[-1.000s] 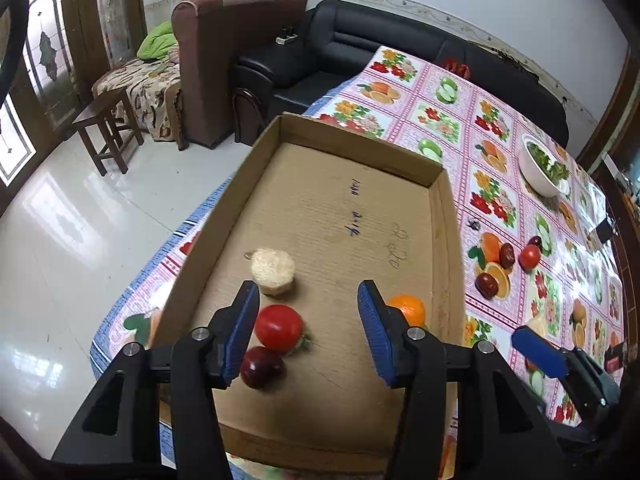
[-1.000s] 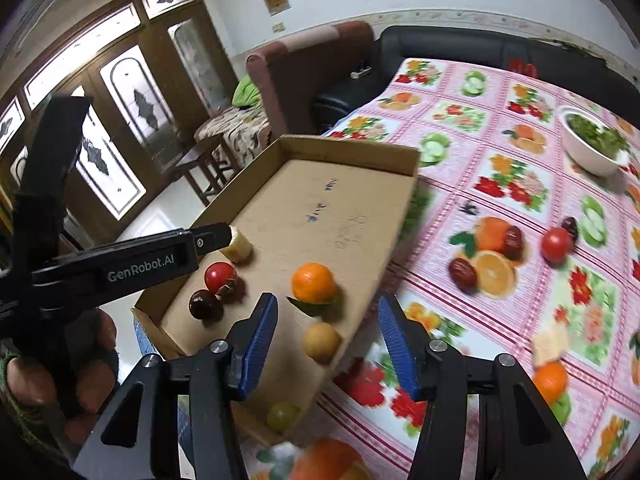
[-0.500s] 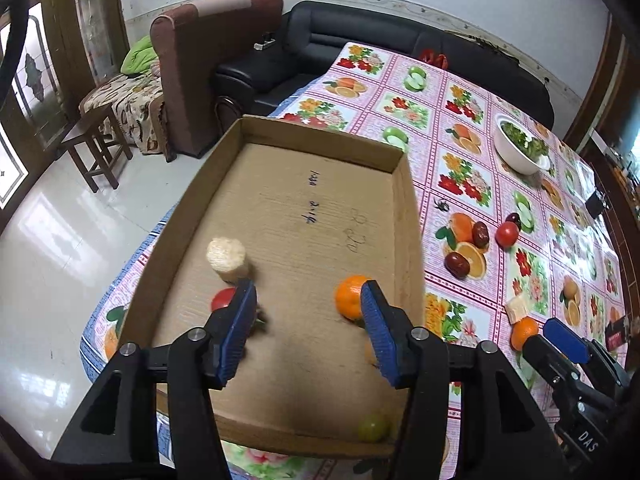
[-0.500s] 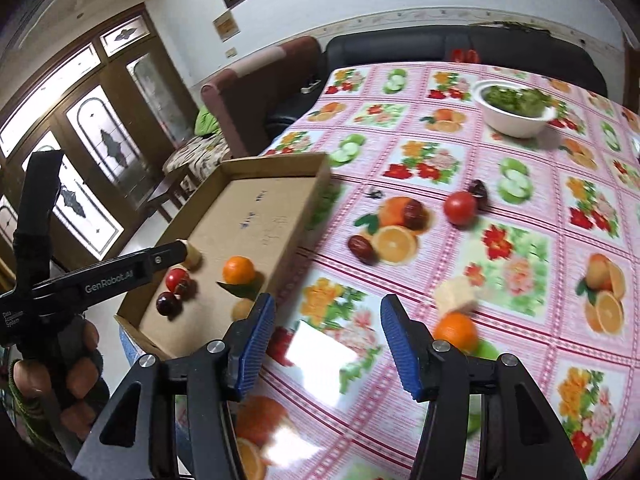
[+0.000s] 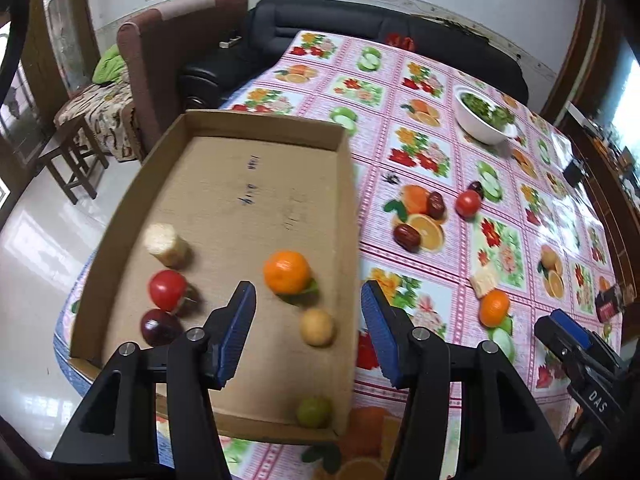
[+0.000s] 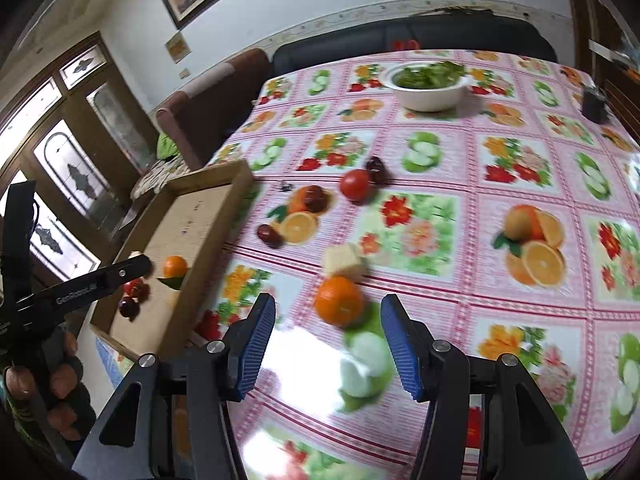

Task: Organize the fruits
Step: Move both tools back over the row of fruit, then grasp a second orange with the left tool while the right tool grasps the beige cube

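A cardboard tray (image 5: 176, 148) at the table's left edge holds an orange (image 5: 287, 272), a tomato (image 5: 167, 290), a dark plum (image 5: 159, 327), a tan fruit (image 5: 317, 327), a green grape (image 5: 314, 412) and a pale chunk (image 5: 166, 244). My left gripper (image 5: 307, 330) is open and empty above the tray's near right part. My right gripper (image 6: 327, 344) is open and empty, just before a loose orange (image 6: 339, 306) on the tablecloth. A pale chunk (image 6: 345, 260), a tomato (image 6: 355, 185) and dark dates (image 6: 269, 235) lie beyond.
A white bowl of greens (image 6: 426, 84) stands at the far side of the fruit-print tablecloth (image 6: 500, 176). A small dark object (image 6: 594, 104) sits at the far right. Sofas (image 5: 360, 36) and a wooden stool (image 5: 74, 160) stand beyond the table's left edge.
My right gripper has swung right, from over the tray to the loose orange on the tablecloth. My left gripper has shifted right over the tray. Both stayed open.
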A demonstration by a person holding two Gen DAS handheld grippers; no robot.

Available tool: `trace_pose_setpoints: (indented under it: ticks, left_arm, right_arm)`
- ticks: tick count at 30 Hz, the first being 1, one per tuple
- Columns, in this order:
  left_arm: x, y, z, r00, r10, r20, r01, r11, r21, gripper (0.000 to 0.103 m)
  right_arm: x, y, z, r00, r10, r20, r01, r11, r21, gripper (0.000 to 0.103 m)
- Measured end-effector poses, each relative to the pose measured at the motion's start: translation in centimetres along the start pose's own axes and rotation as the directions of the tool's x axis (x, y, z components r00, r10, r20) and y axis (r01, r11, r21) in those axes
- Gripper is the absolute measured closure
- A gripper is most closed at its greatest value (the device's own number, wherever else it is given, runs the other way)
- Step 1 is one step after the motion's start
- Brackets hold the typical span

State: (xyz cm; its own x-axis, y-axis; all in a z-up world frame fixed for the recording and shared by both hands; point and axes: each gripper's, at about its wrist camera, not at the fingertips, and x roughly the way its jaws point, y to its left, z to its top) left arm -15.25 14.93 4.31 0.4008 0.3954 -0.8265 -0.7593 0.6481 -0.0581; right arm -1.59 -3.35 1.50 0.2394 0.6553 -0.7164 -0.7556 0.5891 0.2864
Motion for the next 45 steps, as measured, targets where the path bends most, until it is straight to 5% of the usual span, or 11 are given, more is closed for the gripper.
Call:
trace_pose_setpoints:
  ticks: [15,30,35,38,45]
  left_arm:
    - [1.7,-7.5,-2.0,0.987,-0.138,-0.089,0.148,0.982,0.117,0.049]
    - [5.7,-14.2,-2.5,0.936,-0.275,-0.220,0.310,0.940,0.142,0.049]
    - [7.0,-14.6,-2.2,0.938,-0.284,-0.201,0.312,0.942,0.124,0.050]
    - [7.2,-14.0,-1.9,0.928,-0.312,-0.204,0.337,0.935,0.106,0.072]
    - [6.3,-10.8,-2.0,0.933,-0.305,-0.190,0.325,0.942,0.084,0.072]
  right_arm:
    - [-1.1,-4.9,-1.1,0.999,-0.054,0.008,0.053,0.994,0.093,0.046]
    - [-1.7,-6.9,-0.6,0.997,-0.071,0.025,0.067,0.988,0.136,0.046]
    - [-1.2,-7.3,-0.2,0.997,-0.072,0.016,0.069,0.987,0.144,0.046]
    - [-0.7,-7.0,0.1,0.998,-0.065,0.013,0.062,0.989,0.137,0.046]
    - [1.8,-4.5,1.1,1.000,-0.012,-0.017,0.013,0.996,0.086,0.046]
